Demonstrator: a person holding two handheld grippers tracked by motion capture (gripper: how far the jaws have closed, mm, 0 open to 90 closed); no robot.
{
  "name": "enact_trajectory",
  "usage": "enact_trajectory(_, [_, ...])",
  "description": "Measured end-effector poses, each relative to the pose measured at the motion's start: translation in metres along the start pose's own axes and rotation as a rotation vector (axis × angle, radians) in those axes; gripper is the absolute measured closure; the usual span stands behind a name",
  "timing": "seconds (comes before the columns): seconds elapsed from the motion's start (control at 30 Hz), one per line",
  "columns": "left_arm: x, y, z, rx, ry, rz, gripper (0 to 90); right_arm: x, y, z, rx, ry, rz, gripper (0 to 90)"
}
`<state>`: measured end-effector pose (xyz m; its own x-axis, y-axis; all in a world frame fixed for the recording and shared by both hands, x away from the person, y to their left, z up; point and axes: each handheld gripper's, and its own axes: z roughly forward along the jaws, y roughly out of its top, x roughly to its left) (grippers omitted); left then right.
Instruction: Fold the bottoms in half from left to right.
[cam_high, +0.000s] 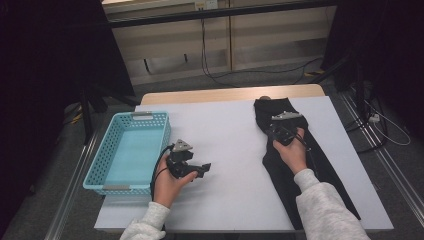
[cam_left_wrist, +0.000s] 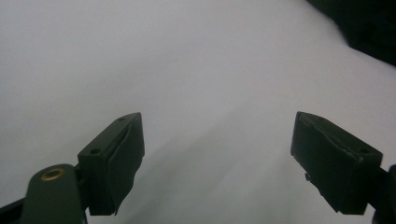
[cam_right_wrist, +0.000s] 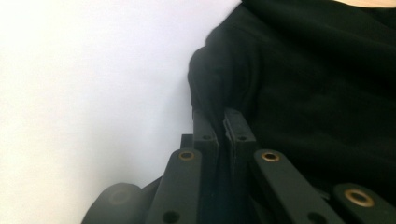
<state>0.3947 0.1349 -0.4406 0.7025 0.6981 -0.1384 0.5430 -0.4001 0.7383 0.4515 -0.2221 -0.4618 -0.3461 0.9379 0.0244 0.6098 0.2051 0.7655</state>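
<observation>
Pinching the black garment (cam_high: 290, 165) edge, my right gripper (cam_right_wrist: 223, 122) clamped on cloth | left gripper (cam_left_wrist: 217, 154) spread, idle over white tabletop (cam_high: 227, 150) | next, I judge: lift and fold toward basket (cam_high: 131, 152).

garment (cam_high: 292, 165): matt black cloth | basket (cam_high: 102, 165): perforated turquoise plastic | table sheet (cam_high: 230, 150): smooth matt white
</observation>
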Motion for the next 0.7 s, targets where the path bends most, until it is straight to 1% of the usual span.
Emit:
enact_trajectory(0.1, [0.001,-0.001,0.002,0.004,0.000,-0.005,17.3,0.008,0.001,-0.001,0.013,0.031,-0.023,85.8])
enact_trajectory(0.2, [0.002,-0.001,0.003,0.017,-0.007,0.007,17.3,0.016,0.002,-0.002,0.019,0.061,-0.048,85.8])
enact_trajectory(0.23, [0.002,-0.001,0.003,0.009,-0.006,-0.001,17.3,0.018,0.002,-0.002,0.020,0.068,-0.059,85.8])
enact_trajectory(0.3, [0.002,-0.001,0.004,0.006,-0.006,-0.001,17.3,0.023,0.002,-0.002,0.025,0.088,-0.068,85.7])
enact_trajectory(0.33, [0.003,-0.001,0.003,0.013,-0.007,0.008,17.3,0.025,0.002,-0.002,0.025,0.098,-0.071,85.7])
enact_trajectory(0.37, [0.002,-0.001,0.003,0.005,-0.007,-0.001,17.2,0.027,0.001,-0.002,0.026,0.108,-0.073,85.7])
enact_trajectory(0.57, [0.005,-0.003,0.003,0.006,-0.002,-0.016,17.2,0.045,0.003,-0.005,0.013,0.141,-0.112,85.7])
enact_trajectory(0.63, [0.006,-0.003,0.003,-0.003,-0.004,-0.026,16.8,0.051,0.002,-0.006,0.010,0.154,-0.125,85.7])
enact_trajectory(0.7, [0.007,-0.003,0.003,0.001,0.000,-0.026,16.5,0.057,0.002,-0.008,0.012,0.174,-0.134,85.7])
